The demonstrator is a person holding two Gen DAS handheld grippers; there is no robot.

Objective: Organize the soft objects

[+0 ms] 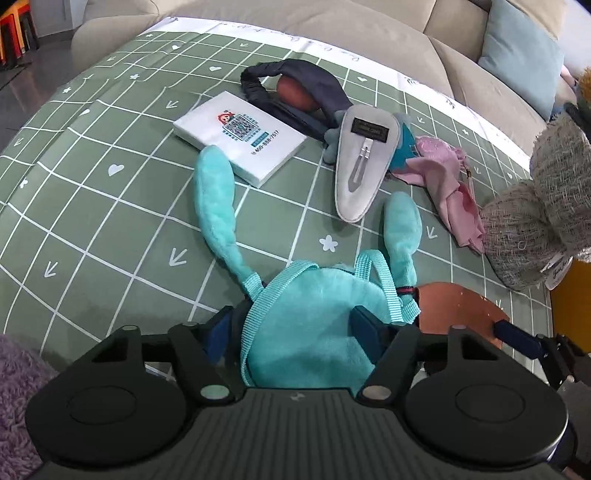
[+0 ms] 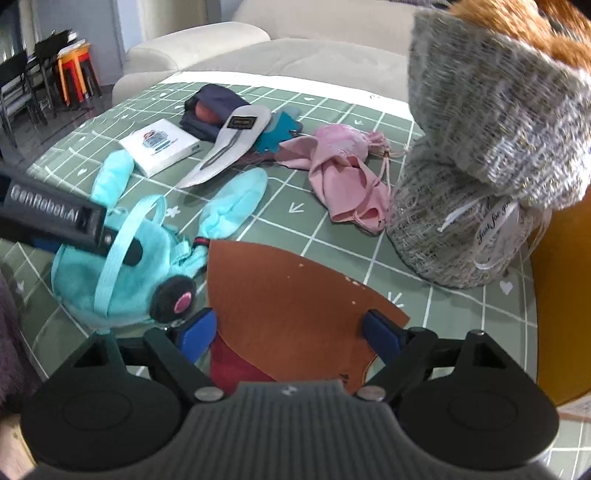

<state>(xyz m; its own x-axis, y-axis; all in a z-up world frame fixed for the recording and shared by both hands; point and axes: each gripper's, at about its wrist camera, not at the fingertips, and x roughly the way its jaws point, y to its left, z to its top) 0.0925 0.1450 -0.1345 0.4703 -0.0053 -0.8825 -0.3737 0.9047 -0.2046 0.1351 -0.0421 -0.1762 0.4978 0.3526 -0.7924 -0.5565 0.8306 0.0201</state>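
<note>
A turquoise plush bag (image 1: pixel 303 332) with two long ears and a webbing strap lies on the green checked cloth (image 1: pixel 92 184). My left gripper (image 1: pixel 293 330) points down onto it; the plush fills the gap and both blue pads sit against its sides. In the right wrist view the plush bag (image 2: pixel 122 291) shows a black and pink patch, and a left finger (image 2: pixel 129 254) rests on top by the strap. My right gripper (image 2: pixel 288 332) stands open, its jaws straddling a flat brown leather piece (image 2: pixel 291 295) that lies on the cloth over a dark red piece (image 2: pixel 229 363).
Farther back lie a white tissue packet (image 1: pixel 240 136), a grey felt case with a metal clip (image 1: pixel 364 162), a navy headband (image 1: pixel 295 85) and a pink pouch (image 1: pixel 447 173). A grey woven bag (image 2: pixel 461 221) stands at the right. A beige sofa (image 1: pixel 332 18) is behind.
</note>
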